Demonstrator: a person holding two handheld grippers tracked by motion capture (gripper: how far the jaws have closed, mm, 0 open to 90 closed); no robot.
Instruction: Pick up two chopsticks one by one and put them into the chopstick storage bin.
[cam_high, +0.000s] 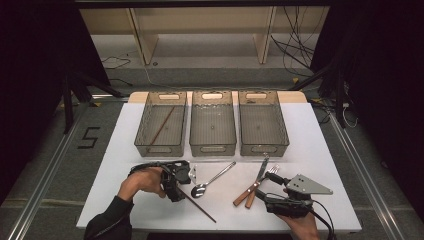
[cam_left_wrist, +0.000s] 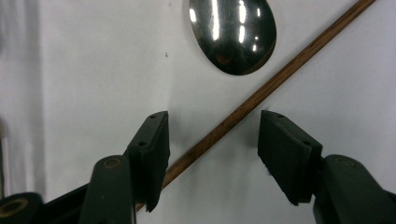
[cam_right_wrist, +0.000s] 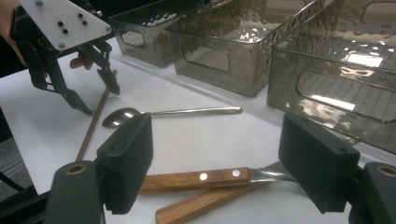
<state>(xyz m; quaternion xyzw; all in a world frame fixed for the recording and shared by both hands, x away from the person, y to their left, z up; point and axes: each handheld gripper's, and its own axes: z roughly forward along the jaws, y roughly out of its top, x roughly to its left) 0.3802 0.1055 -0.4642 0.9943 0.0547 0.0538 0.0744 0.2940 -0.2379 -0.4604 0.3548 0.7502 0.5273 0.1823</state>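
Left gripper (cam_left_wrist: 212, 140) jaws half open astride chopstick (cam_left_wrist: 261, 91), flat on table beside spoon (cam_left_wrist: 233, 32); pads not yet pressing. Centre stick between pads, close squarely, lift level. Right gripper (cam_right_wrist: 215, 163) wide open over wooden-handled cutlery (cam_right_wrist: 196, 179), holding nothing.

left gripper (cam_high: 181, 192): black, cabled | right gripper (cam_high: 266, 192): black, grey three-cornered plate | sleeve (cam_high: 107, 222): dark

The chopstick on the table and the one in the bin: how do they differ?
The chopstick on the table lies loose beside the spoon, between the open fingers of the left gripper. The chopstick in the bin rests slanted inside the left bin, away from both grippers. Both are thin, dark brown sticks.
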